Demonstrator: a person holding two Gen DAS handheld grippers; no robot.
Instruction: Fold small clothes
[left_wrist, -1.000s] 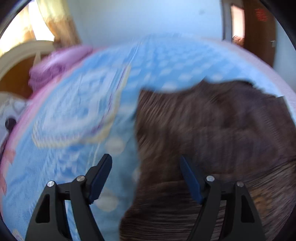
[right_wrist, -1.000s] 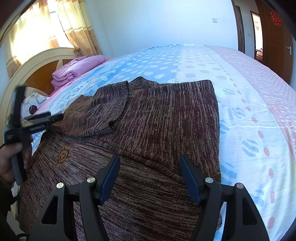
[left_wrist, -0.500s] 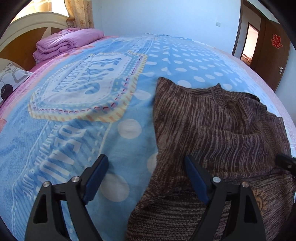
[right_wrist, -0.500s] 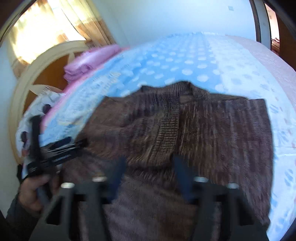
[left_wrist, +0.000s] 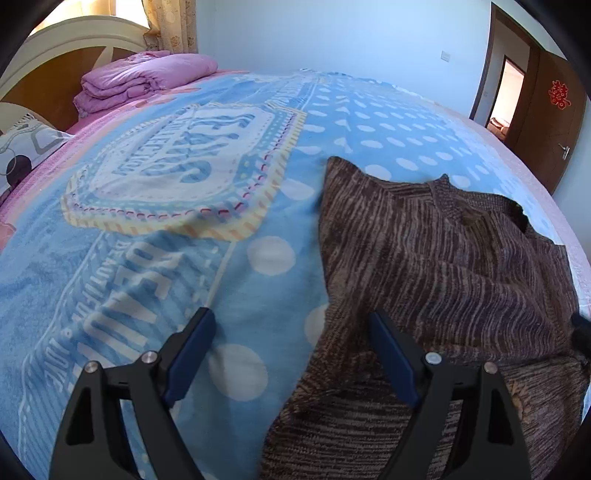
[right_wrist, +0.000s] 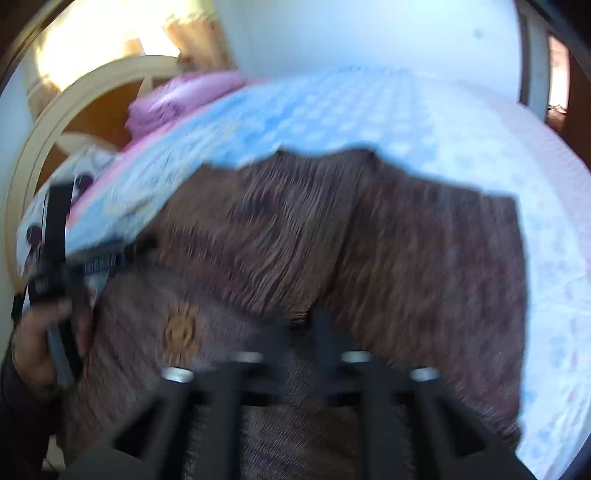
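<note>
Brown knit sweater (left_wrist: 436, 258) lies partly folded on the blue bedspread (left_wrist: 155, 258) toward the bed's near edge, left gripper (left_wrist: 291, 354) wide and empty over its edge, right gripper (right_wrist: 299, 332) blurred, jaws narrow but opening above the fabric, likely needing a fresh pinch next.

Right wrist view smeared throughout by motion blur. Right gripper (right_wrist: 299, 325) fingers reduced to dark streaks close together over a fold of the brown sweater (right_wrist: 388, 251); contact with the knit not resolvable. Orange emblem (right_wrist: 181, 328) left of the fingers, unreadable. Sweater hem cut off below both grippers. Left gripper (left_wrist: 291, 354) bases cropped at the lower edge; dark object (left_wrist: 581, 332) far right, mostly cropped.
</note>
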